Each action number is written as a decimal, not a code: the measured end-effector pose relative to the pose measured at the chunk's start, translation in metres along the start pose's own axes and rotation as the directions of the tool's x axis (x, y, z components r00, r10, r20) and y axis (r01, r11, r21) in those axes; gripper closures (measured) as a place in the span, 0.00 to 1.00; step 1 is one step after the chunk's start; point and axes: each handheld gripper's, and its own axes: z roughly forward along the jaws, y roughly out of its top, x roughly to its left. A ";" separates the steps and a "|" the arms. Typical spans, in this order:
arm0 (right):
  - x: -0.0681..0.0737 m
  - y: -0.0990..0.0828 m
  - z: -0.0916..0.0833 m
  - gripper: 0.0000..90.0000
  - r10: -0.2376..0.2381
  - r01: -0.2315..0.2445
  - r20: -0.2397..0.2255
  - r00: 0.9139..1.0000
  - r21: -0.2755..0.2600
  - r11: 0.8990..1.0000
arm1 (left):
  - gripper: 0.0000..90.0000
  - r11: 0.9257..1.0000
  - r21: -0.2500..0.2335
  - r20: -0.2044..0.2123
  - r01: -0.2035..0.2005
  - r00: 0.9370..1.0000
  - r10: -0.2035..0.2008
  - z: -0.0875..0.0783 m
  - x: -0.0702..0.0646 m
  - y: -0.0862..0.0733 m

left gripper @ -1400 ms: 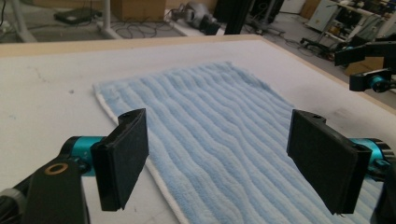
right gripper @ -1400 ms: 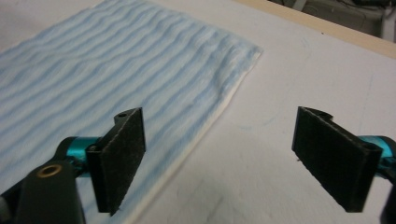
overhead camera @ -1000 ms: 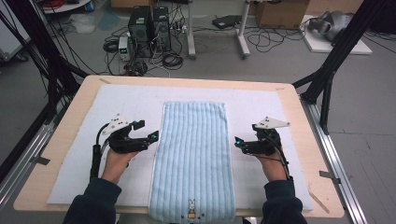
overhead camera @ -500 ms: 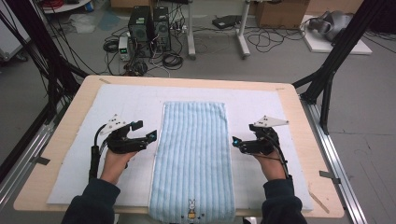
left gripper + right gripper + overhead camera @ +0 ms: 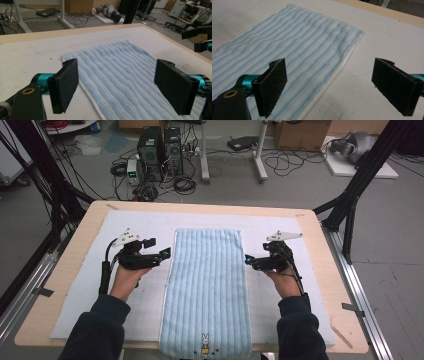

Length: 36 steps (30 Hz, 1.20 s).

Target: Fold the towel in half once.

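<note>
Left gripper [image 5: 165, 254], in the high view: jaws spread wide, nothing between them, tips just over the long left edge of the towel [image 5: 207, 285]; grey plate on top, cable trailing back along the forearm; held by the left hand [image 5: 126, 279], dark sleeve [image 5: 95, 330] coming in from the bottom. Same left gripper [image 5: 117, 86] along its own jaws: two black pads [image 5: 63, 86] far apart, one above the white mat, the other above the towel [image 5: 120, 72], the towel's left edge running between them; empty, not touching the cloth as far as can be told.

Right gripper [image 5: 248, 261], in the high view: jaws likewise wide apart and empty, tips at the long right edge of the towel, roughly level with the left gripper across the cloth; right hand [image 5: 284, 281] behind it, cable running back to the wrist. Same right gripper [image 5: 329, 87] from its own camera: one pad [image 5: 273, 86] over the towel [image 5: 294, 50], the other over bare mat [image 5: 387, 40], the towel's edge lying between them; contact with the cloth not clear.

Towel: pale blue, ribbed in wavy stripes, spread flat and lengthwise down the middle of the mat [image 5: 75, 295]; near end hanging slightly over the front edge, with a small rabbit picture [image 5: 204, 343] there; far end well short of the far edge of the mat.

White mat over most of the wooden table [image 5: 45, 310]; black frame poles at both sides; beyond the table, grey floor with computer boxes [image 5: 160, 145] and loose cables.
</note>
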 end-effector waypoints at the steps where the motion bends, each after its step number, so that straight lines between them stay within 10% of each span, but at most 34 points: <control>1: -0.001 0.004 0.002 0.13 0.007 -0.007 -0.002 1.000 0.004 1.000 | 0.23 1.000 0.002 0.004 0.000 1.000 0.000 0.002 0.001 0.001; 25: -0.029 0.033 0.062 0.42 0.057 -0.064 0.060 0.997 0.109 0.992 | 0.33 0.985 0.128 -0.079 0.118 0.991 -0.108 0.068 0.047 0.006; 36: -0.032 0.029 0.098 0.54 0.090 -0.107 0.106 0.990 0.166 0.980 | 0.38 0.973 0.210 -0.105 0.092 0.992 -0.071 0.107 0.046 0.000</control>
